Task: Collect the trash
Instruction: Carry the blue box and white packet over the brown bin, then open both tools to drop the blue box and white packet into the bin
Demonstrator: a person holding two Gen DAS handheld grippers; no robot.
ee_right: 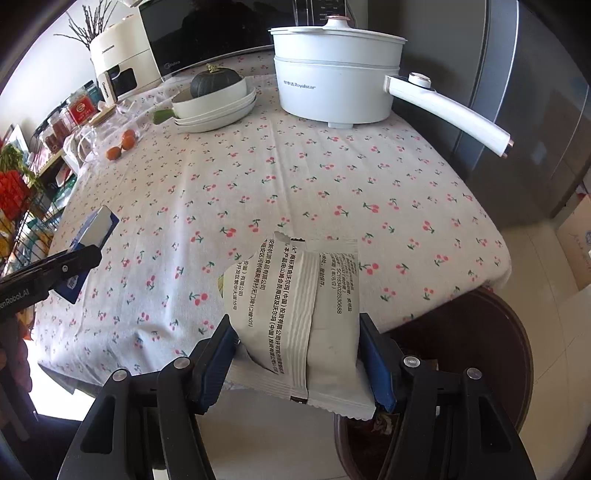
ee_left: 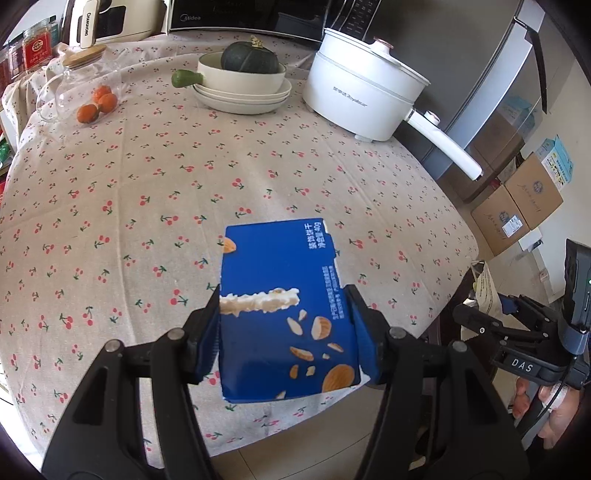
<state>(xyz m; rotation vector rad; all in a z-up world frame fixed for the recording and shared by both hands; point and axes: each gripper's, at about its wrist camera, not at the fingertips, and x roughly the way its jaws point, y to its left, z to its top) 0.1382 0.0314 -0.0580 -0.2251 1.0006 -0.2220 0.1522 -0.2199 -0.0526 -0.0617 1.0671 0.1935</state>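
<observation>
A cream bowl [ee_left: 242, 75] on stacked plates [ee_left: 243, 98] holds a dark green ribbed squash [ee_left: 249, 57]. A lidded white electric pot [ee_left: 360, 92] with a long handle stands beside it on the table [ee_left: 147, 206], whose cloth carries a cherry print. The left claw [ee_left: 286, 332] is clamped on a flat blue cardboard biscuit box [ee_left: 284, 310], held above the table's near edge. The right claw [ee_right: 295, 354] is clamped on a crinkled white foil wrapper [ee_right: 306, 314], held over the table edge near a round dark wooden stool [ee_right: 480, 350].

"Royalstar" marks the white pot [ee_right: 332, 88], "Midea" the microwave [ee_left: 236, 14], "DAS" the right gripper [ee_left: 522, 365].
</observation>
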